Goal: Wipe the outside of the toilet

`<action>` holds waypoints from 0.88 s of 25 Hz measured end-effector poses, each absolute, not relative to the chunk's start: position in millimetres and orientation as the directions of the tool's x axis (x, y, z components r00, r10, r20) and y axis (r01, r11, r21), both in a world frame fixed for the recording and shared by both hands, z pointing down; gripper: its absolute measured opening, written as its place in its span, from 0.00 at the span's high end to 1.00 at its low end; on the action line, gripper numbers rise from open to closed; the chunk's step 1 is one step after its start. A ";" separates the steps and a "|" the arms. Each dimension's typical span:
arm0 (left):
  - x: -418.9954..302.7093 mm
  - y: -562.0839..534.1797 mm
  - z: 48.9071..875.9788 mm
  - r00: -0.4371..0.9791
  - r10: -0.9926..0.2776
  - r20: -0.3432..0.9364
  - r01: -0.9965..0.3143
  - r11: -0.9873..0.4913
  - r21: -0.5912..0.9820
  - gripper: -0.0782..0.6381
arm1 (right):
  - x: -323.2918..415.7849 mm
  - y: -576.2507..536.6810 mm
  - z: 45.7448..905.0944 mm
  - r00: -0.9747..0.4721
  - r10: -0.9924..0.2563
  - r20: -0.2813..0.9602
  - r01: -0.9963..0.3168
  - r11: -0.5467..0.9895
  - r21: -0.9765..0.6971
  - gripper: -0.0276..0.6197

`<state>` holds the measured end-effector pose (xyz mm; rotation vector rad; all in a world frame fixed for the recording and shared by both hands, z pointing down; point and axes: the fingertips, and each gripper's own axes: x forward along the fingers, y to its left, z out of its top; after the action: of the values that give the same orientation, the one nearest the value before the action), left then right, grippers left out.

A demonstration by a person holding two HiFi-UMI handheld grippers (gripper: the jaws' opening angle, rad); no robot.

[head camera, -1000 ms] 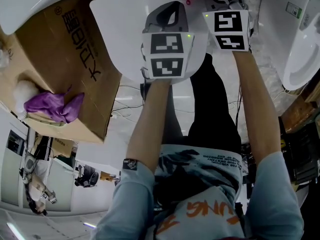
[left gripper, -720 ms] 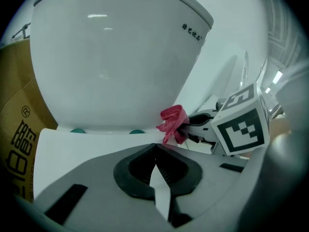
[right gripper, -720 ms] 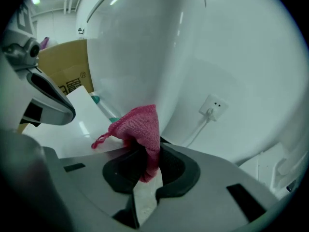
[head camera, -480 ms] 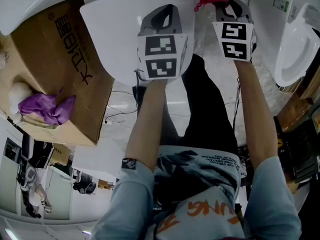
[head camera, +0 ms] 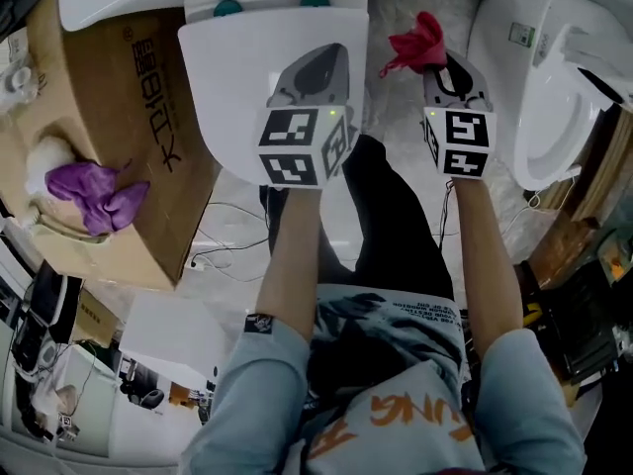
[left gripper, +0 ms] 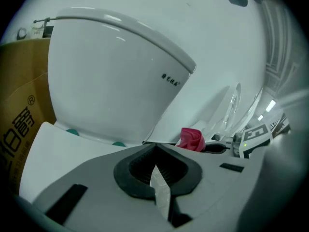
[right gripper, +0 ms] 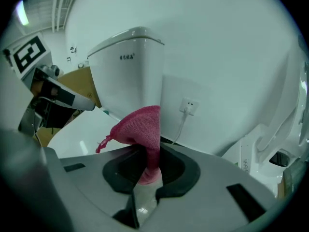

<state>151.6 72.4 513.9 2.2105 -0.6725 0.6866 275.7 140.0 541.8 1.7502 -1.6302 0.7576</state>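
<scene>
White wall (right gripper: 217, 57) backs the glossy white ceramic toilet (head camera: 267, 77) before you. Your right gripper (right gripper: 147, 166) clamps a pink knitted cloth (right gripper: 140, 129) beside it, ready for wiping. Your left gripper (left gripper: 155, 170) is closed on nothing.

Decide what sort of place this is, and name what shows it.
Probably a storeroom or workshop for bathroom fittings, not a home bathroom. Two white toilets stand close together, the near toilet and a second toilet at the right. A large cardboard box sits beside them, and loose cables lie about.
</scene>
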 end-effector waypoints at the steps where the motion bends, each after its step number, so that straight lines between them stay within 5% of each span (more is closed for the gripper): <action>1: 151.6 72.5 503.1 0.732 -0.266 0.628 -0.633 -0.608 0.480 0.86 | 272.9 139.4 532.9 0.062 -0.649 0.758 -0.998 -0.044 0.043 0.84; 22: 80.1 12.5 267.1 0.559 -0.681 0.474 -0.828 -0.488 0.275 0.85 | 213.8 69.2 288.3 -0.061 -0.860 0.506 -0.996 0.023 -0.082 0.84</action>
<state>80.1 12.5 267.1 2.3218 -1.2152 0.4167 213.8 69.2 288.3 1.9026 -1.9907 0.6051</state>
